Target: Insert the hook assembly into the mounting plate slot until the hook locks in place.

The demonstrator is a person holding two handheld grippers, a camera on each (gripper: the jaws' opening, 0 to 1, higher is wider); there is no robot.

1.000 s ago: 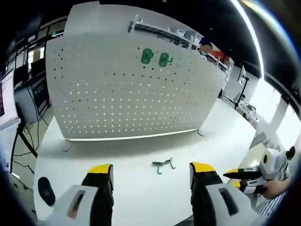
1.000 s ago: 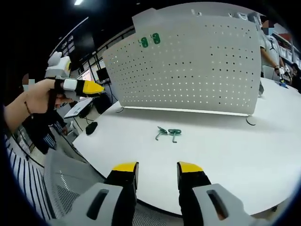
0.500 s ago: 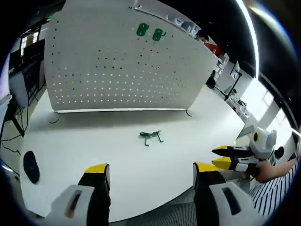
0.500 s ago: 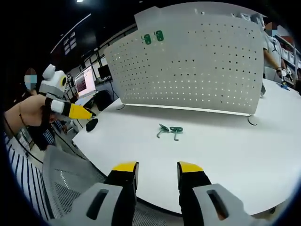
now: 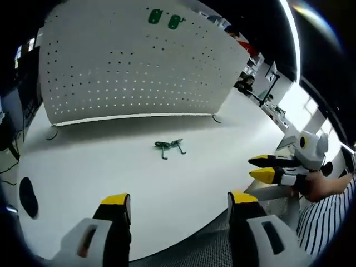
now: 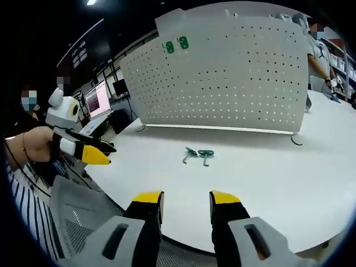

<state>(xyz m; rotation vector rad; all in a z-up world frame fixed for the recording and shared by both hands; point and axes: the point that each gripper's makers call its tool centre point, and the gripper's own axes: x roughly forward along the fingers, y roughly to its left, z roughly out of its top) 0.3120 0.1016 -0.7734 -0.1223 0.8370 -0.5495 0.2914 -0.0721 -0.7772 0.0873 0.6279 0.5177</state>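
Two green hook assemblies (image 5: 168, 147) (image 6: 198, 155) lie loose on the white table, in front of the white perforated mounting plate (image 5: 128, 67) (image 6: 233, 83), which stands upright. Two more green hooks (image 5: 164, 19) (image 6: 176, 44) hang high on that plate. My left gripper (image 5: 178, 207) is open over the table's near edge, well short of the loose hooks; it also appears held in a hand (image 6: 92, 151) at the left of the right gripper view. My right gripper (image 6: 185, 201) is open with nothing between its jaws, and appears at the right (image 5: 264, 168) of the left gripper view.
A dark computer mouse (image 5: 26, 196) lies on the table's left part. A grey mesh chair (image 6: 78, 211) stands at the table's near edge. Monitors (image 6: 99, 94) and desks stand beyond the left end; a person (image 6: 320, 53) stands behind the plate at right.
The left gripper has dropped lower and pulled back, so the plate and hooks sit higher and farther in its view. The right gripper has hardly moved.
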